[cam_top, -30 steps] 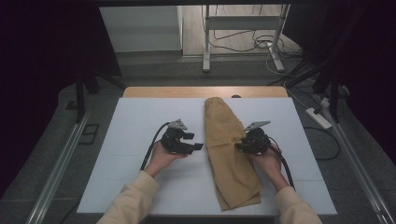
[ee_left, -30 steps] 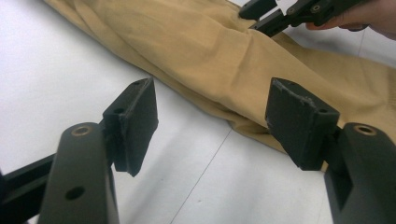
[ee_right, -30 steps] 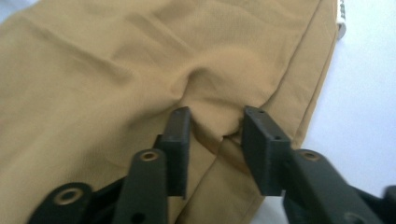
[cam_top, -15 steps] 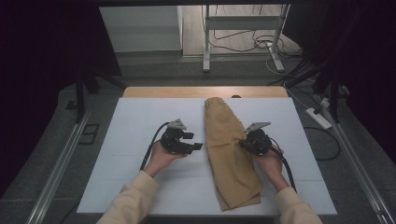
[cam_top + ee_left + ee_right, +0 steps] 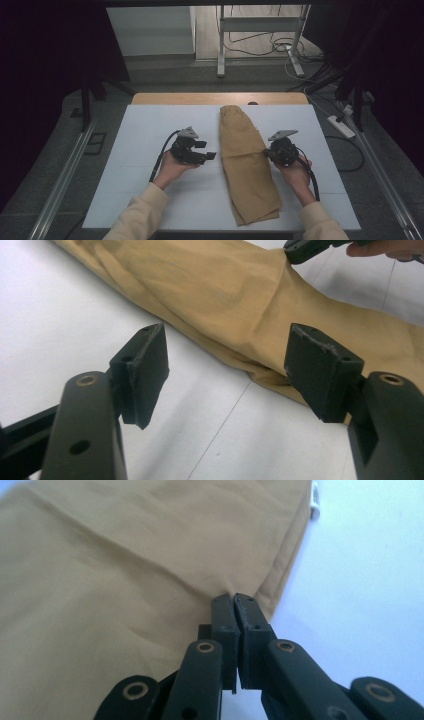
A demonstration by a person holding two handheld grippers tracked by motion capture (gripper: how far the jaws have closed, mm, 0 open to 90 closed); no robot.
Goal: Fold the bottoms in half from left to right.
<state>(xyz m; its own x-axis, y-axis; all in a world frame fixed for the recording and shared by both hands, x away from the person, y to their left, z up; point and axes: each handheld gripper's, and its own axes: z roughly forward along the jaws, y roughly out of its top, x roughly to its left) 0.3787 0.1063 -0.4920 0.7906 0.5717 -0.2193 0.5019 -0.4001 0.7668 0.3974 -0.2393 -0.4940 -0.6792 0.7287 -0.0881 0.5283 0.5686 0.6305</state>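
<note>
Tan trousers [image 5: 247, 160] lie folded lengthwise down the middle of the white table [image 5: 145, 135], waistband at the far end. My right gripper [image 5: 268, 153] sits at their right edge. In the right gripper view its jaws [image 5: 233, 600] are pressed together on a pinch of the tan cloth [image 5: 125, 580], where creases gather. My left gripper [image 5: 210, 154] rests left of the trousers, pointing at them. Its jaws [image 5: 227, 357] stand open just short of the fabric's folded edge [image 5: 225, 290], with nothing between them. The right gripper's tip [image 5: 305, 247] also shows in the left gripper view, at the cloth's far side.
A wooden strip [image 5: 200, 98] borders the table's far edge. Beyond it stand a metal stand [image 5: 220, 45] and loose cables [image 5: 270, 47] on the floor. A power strip [image 5: 342, 127] lies off the table's right side. Bare white surface spreads to the left and in front.
The right gripper has shifted very slightly at the trousers' right edge. The left hand and the trousers have kept still.
</note>
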